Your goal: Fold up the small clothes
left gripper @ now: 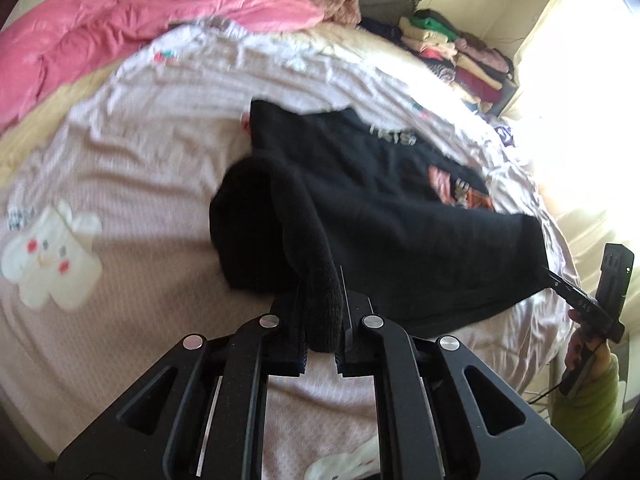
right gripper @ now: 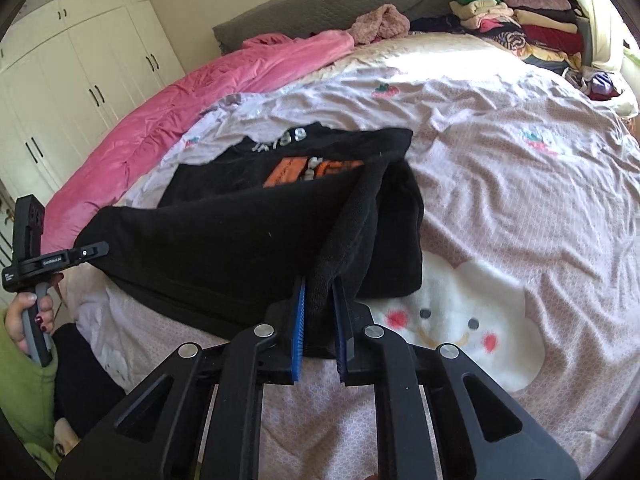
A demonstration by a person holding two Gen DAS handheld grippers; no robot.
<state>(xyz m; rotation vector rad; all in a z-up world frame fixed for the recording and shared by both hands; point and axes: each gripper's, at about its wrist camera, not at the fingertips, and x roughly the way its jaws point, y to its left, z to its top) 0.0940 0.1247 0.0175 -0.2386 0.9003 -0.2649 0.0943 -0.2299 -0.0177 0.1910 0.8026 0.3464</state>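
Bed (right gripper: 520, 200): wide, spread with a pale pink waffle-textured cover, creased, appliquéd with small strawberries and a fleecy white smiling figure (right gripper: 460, 320). Pink quilt (right gripper: 180, 112): glossy, rumpled, bunched along the far edge below a grey padded headboard (right gripper: 340, 4). Stack of folded clothes (right gripper: 520, 20): mixed colours, at the far corner by a bright curtained window. White cupboards (right gripper: 80, 52): panelled doors with dark handles, along the wall. Black sweater (right gripper: 224, 240): soft knit with ribbed cuffs, orange and white print on the chest, lying in the middle of the bed with its near edge lifted. Left tool (left gripper: 322, 320): clenched on one knitted black cuff. Right tool (right gripper: 320, 312): clenched on a ribbed black edge of the same sweater. Green sleeve (right gripper: 20, 380): at the bed's near side.
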